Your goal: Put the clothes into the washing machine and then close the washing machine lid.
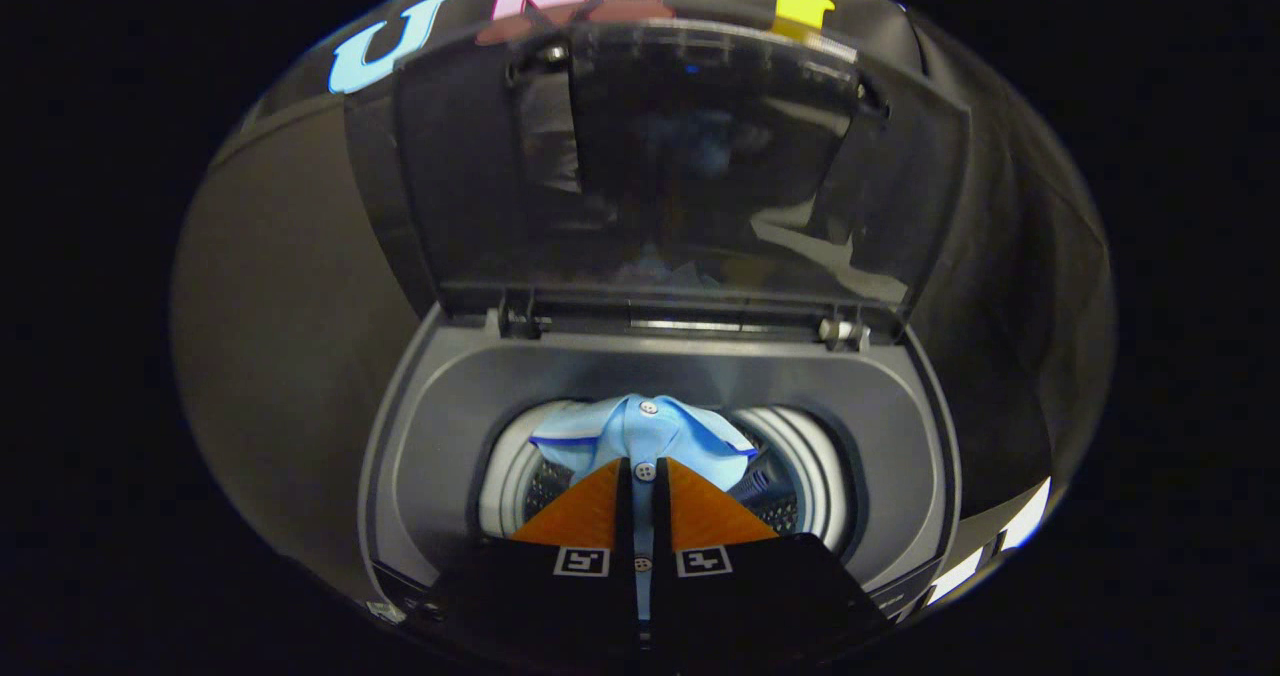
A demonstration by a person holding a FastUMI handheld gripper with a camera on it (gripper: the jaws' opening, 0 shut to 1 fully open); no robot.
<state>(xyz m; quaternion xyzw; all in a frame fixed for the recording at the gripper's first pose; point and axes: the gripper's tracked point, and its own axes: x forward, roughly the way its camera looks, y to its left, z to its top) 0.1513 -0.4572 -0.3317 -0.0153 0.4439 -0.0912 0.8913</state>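
A light blue collared shirt (640, 431) with white buttons hangs over the round drum opening (810, 476) of a grey top-loading washing machine (450, 406). My gripper (644, 468) is shut on the shirt's button placket, just below the collar, with both fingers pressing the cloth between them. The shirt's lower part is hidden behind the fingers. The machine's dark see-through lid (680, 166) stands raised upright beyond the drum, held on two hinges at the back.
The perforated steel drum wall (545, 486) shows on both sides of the shirt. A black cloth wall (290, 336) surrounds the machine on the left, right and back. The grey rim (900, 426) rings the opening.
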